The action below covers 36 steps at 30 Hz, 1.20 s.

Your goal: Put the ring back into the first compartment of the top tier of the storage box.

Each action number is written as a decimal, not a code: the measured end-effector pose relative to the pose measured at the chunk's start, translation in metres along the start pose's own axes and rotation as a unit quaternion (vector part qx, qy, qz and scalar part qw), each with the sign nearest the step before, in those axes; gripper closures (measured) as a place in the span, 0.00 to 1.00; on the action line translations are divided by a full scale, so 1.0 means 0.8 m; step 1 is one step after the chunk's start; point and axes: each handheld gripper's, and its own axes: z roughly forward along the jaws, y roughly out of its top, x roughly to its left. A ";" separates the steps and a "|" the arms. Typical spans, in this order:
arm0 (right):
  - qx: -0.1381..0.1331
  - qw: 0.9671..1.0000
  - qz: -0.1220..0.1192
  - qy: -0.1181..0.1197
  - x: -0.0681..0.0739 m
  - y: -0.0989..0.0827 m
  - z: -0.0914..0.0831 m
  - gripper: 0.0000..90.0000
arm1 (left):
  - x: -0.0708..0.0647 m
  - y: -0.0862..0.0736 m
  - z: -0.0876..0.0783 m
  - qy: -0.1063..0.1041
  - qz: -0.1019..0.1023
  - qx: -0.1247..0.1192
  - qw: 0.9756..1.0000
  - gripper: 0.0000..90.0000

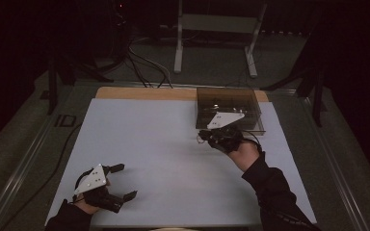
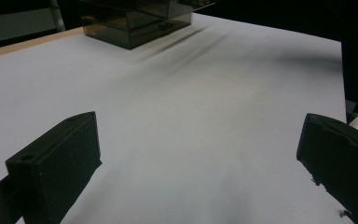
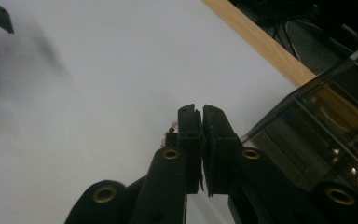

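The left claw point(image 1: 123, 182) is resting low at the near left corner of the white surface point(image 1: 164, 154), its jaws spread wide with nothing but bare white sheet between them; in the left gripper view the two black jaws are standing far apart at either edge of the frame. The person's left hand point(image 1: 89, 199) is holding it from below the grey three-cornered plate.

The right claw point(image 1: 203, 138) is sitting at the far right part of the surface, just beside the near wall of the smoky see-through box point(image 1: 229, 98), which is standing against the far edge where the wooden strip point(image 1: 139, 93) is showing past the white sheet. In the right gripper view the jaws are pressed together, pad against pad, and a tiny thing point(image 3: 171, 128) with a pinkish-red tip is peeking out beside the left jaw (it is too small and too hidden to name, and I cannot tell whether the pads are pinching it). The box point(image 3: 326, 126) is lying just to the right of the jaws there, with small light dots showing through its wall. A dark sleeve point(image 1: 274, 187) is running back from the right hand toward the near edge.
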 end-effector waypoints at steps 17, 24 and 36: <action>-0.002 0.999 0.018 -0.029 -0.029 0.002 -0.011 0.97 | 0.000 0.000 0.000 0.000 0.000 0.000 1.000 0.01; 0.001 0.999 0.029 -0.036 -0.043 0.001 -0.010 0.97 | 0.000 0.000 0.000 0.000 -0.001 0.000 1.000 0.01; 0.007 0.997 0.053 -0.049 -0.067 -0.005 0.000 0.97 | 0.000 0.000 -0.001 -0.001 -0.001 0.001 1.000 0.01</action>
